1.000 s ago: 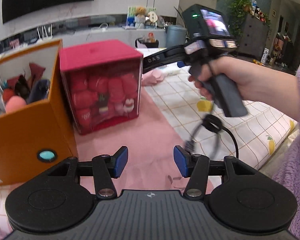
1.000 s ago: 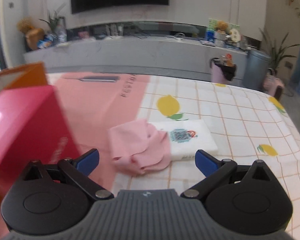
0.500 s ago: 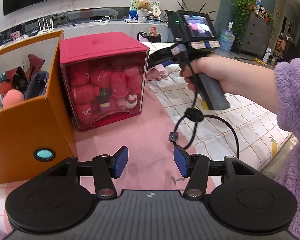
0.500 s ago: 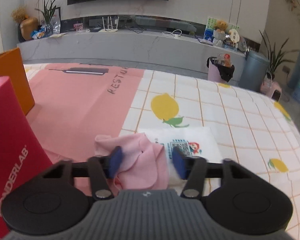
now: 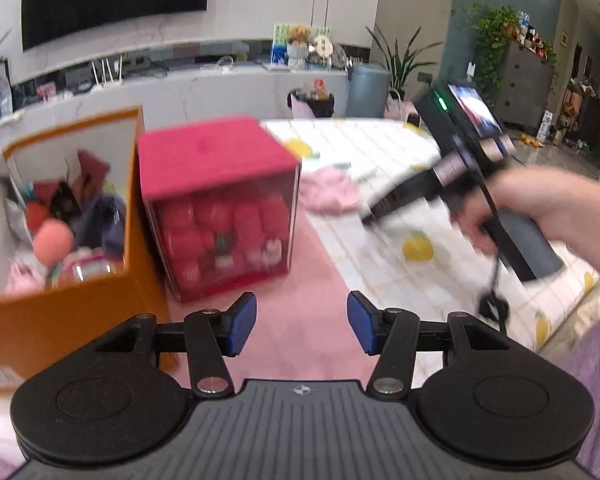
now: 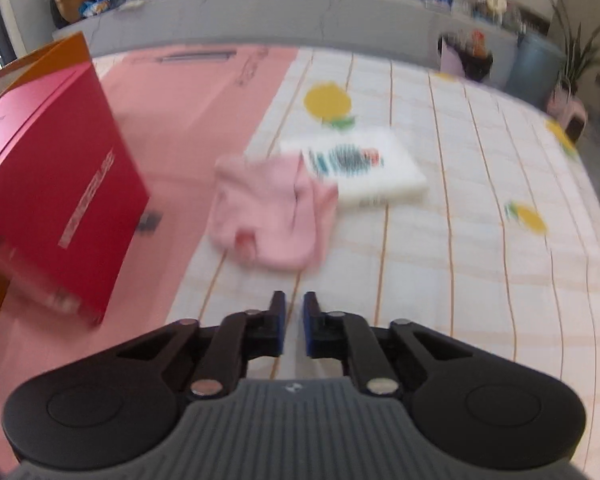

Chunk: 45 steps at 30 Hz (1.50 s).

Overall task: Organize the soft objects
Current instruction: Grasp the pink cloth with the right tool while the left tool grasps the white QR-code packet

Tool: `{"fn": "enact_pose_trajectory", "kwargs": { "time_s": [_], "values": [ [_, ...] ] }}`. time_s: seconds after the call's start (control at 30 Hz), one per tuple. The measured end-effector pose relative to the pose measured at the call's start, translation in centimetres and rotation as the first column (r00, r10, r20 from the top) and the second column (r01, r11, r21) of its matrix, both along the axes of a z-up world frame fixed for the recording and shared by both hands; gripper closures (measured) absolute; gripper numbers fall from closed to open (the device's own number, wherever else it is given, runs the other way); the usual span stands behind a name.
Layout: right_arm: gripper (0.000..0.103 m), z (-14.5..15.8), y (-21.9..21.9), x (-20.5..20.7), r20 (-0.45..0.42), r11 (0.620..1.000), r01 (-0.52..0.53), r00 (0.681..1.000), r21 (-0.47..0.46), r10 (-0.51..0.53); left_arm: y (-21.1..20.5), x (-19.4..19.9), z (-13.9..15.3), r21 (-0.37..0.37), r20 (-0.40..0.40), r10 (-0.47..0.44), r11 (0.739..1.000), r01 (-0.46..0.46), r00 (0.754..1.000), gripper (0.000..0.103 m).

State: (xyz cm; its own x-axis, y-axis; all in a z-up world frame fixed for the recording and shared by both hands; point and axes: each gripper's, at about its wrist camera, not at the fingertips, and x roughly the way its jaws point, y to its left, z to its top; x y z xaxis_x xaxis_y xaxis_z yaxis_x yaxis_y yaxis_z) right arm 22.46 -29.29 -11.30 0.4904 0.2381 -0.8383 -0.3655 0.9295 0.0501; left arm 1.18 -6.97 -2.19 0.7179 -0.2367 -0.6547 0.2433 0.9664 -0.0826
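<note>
A crumpled pink cloth (image 6: 274, 216) lies on the lemon-print tablecloth, partly over a white folded pack (image 6: 364, 172); it also shows in the left wrist view (image 5: 330, 194). My right gripper (image 6: 293, 324) is nearly shut and empty, pulled back short of the cloth. My left gripper (image 5: 301, 328) is open and empty above the pink mat. An open orange box (image 5: 66, 288) at the left holds several soft items, among them a pink ball (image 5: 52, 240). The right hand and its tool (image 5: 472, 168) show in the left wrist view.
A red box (image 5: 220, 208) with a clear front and red rolls inside stands beside the orange box; it also shows in the right wrist view (image 6: 56, 184). A pink mat (image 5: 300, 344) covers the table's left part. A grey counter lies beyond the table.
My right gripper closed from wide open to nearly shut and drew back from the pink cloth, which stays on the table. The left gripper stayed open and shifted slightly.
</note>
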Motion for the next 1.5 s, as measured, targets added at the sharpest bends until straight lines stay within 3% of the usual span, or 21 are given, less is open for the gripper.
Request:
{"fn": "enact_pose_trajectory", "kwargs": {
  "time_s": [0.13, 0.23, 0.27, 0.33, 0.47, 0.57, 0.7, 0.8, 0.9, 0.93, 1.0, 1.07, 1.13, 1.27, 1.5],
  "values": [
    [0.103, 0.1, -1.9, -1.5, -0.015, 0.999, 0.044, 0.999, 0.019, -0.044, -0.5, 1.6, 2.7, -0.005, 0.042, -0.016, 1.000, 0.016, 0.999, 0.041],
    [0.094, 0.2, -2.8, -1.4, -0.001, 0.994, 0.090, 0.996, 0.069, -0.090, -1.2, 4.2, 5.3, -0.016, 0.061, -0.058, 0.998, 0.059, 0.996, 0.041],
    [0.087, 0.2, -2.7, -1.3, 0.020, 0.992, 0.096, 0.995, 0.083, -0.098, -1.3, 5.4, 5.9, -0.016, 0.062, -0.060, 0.998, 0.061, 0.996, 0.040],
    [0.037, 0.1, -2.2, -0.8, 0.062, 0.990, 0.094, 0.993, 0.101, -0.100, -1.9, 8.4, 7.0, -0.017, 0.055, -0.072, 0.997, 0.073, 0.996, 0.038],
    [0.031, -0.4, -0.8, 1.0, 0.076, 0.982, 0.079, 0.993, 0.170, -0.093, -2.7, 15.1, 7.5, -0.012, 0.023, -0.060, 0.998, 0.060, 0.998, 0.033],
    [0.026, -1.1, 0.2, 2.7, 0.077, 0.975, 0.106, 0.989, 0.193, -0.123, -3.5, 20.2, 7.1, 0.005, -0.057, -0.126, 0.992, 0.127, 0.990, 0.031],
    [0.025, -1.5, 1.7, 4.1, 0.132, 0.981, 0.118, 0.981, 0.155, -0.139, -4.9, 26.1, 4.8, -0.067, -0.141, -0.214, 0.976, 0.207, 0.966, 0.023],
    [0.029, -1.9, 2.1, 4.6, 0.168, 0.985, 0.098, 0.978, 0.145, -0.122, -6.5, 30.1, 2.3, -0.118, -0.251, -0.279, 0.959, 0.257, 0.927, 0.019],
    [0.058, -1.3, 2.2, 4.9, 0.156, 0.992, 0.099, 0.982, 0.082, -0.111, -8.6, 32.2, 0.4, -0.058, -0.271, -0.288, 0.957, 0.283, 0.919, 0.018],
    [0.078, -0.9, 2.1, 5.2, 0.115, 0.993, 0.081, 0.989, 0.086, -0.091, -9.5, 32.6, -0.1, -0.023, -0.267, -0.298, 0.953, 0.303, 0.917, 0.018],
    [0.095, -0.3, 1.6, 5.5, 0.035, 0.995, 0.045, 0.998, 0.091, -0.048, -11.0, 33.3, -1.1, 0.053, -0.258, -0.316, 0.939, 0.340, 0.913, 0.018],
    [0.099, -0.1, 0.6, 5.5, -0.019, 0.995, -0.014, 1.000, 0.094, 0.016, -12.1, 33.5, -2.1, 0.118, -0.257, -0.332, 0.921, 0.370, 0.908, 0.018],
    [0.101, 0.1, -0.5, 4.9, -0.053, 0.995, -0.072, 0.996, 0.064, 0.076, -13.0, 33.7, -2.8, 0.168, -0.273, -0.372, 0.890, 0.425, 0.887, 0.017],
    [0.101, 0.2, -4.0, 3.9, -0.094, 0.995, -0.097, 0.990, 0.034, 0.100, -14.1, 33.7, -4.0, 0.177, -0.332, -0.441, 0.839, 0.515, 0.834, 0.017],
    [0.101, -0.5, -5.1, 4.2, -0.100, 0.996, -0.079, 0.992, 0.045, 0.083, -15.6, 33.6, -6.1, 0.269, -0.383, -0.420, 0.801, 0.534, 0.823, 0.011]
  ]
}}
